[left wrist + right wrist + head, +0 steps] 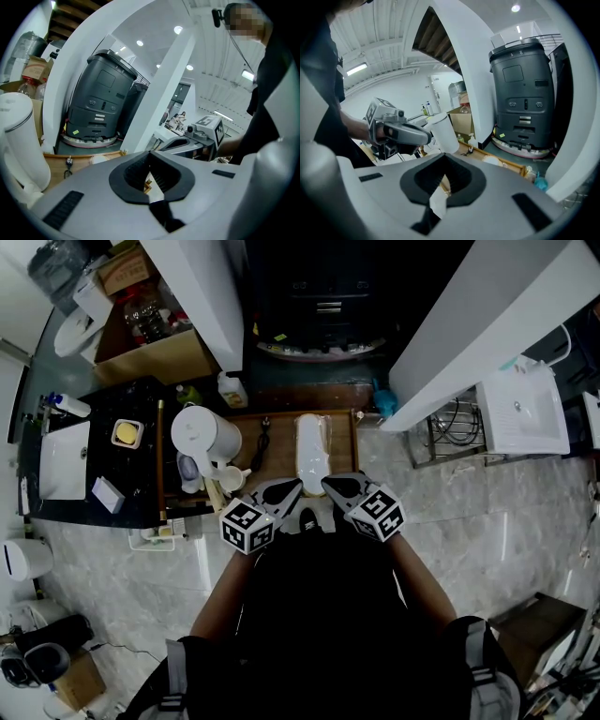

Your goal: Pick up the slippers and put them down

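Both claws are closed on nothing, the left gripper (149, 153) and right gripper (444, 153) angled a little downward, tips near each other over the near edge of the low wooden tray (281, 460). The long white slipper (312, 448) lies lengthwise on the tray's right half, just beyond them. I judge this fits either a slipper awaiting pickup or one already set down; my forearms converge ahead of my body.

The left gripper (149, 152) and right gripper (443, 154) have matt grey plastic shells. The pads (164, 176) are black, ribbed and rubber-like. Ahead of the jaws, the tray (281, 457) is plain wood and the slipper (311, 451) is white and smooth. Left of the jaws, the jug (202, 432) is glossy white plastic. The floor (487, 512) is polished, stone-look tile.
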Demonstrator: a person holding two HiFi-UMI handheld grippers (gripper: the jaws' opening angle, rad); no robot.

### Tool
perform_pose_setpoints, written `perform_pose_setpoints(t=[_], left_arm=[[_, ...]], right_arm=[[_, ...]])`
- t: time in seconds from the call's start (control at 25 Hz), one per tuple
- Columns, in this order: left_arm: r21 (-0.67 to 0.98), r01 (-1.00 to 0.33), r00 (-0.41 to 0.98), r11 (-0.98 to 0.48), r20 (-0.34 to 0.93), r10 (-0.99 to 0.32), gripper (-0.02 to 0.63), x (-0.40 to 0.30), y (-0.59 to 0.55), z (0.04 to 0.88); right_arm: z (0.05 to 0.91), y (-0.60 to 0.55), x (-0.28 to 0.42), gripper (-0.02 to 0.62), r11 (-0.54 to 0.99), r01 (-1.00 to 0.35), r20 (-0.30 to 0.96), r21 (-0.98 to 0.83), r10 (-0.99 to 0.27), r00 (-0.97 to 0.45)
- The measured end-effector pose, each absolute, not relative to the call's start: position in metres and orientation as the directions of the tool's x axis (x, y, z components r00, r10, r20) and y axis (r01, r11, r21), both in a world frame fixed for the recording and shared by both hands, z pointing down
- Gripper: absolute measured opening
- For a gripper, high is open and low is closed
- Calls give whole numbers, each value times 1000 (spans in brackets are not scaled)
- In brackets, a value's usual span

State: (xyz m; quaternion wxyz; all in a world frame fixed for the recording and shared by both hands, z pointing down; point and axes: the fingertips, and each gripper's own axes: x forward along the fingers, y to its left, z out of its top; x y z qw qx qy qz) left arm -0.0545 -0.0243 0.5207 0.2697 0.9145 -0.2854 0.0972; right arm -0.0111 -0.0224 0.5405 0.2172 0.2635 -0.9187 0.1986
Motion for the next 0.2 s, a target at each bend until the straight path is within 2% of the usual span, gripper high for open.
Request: perform_pose_setpoints(t=[0.2], left_arm=[[437,-577,816,-690,334,-471,11,-54,-20,520]], right_arm=[[538,-18,-12,6,786,-565,509,-251,-389,-768]])
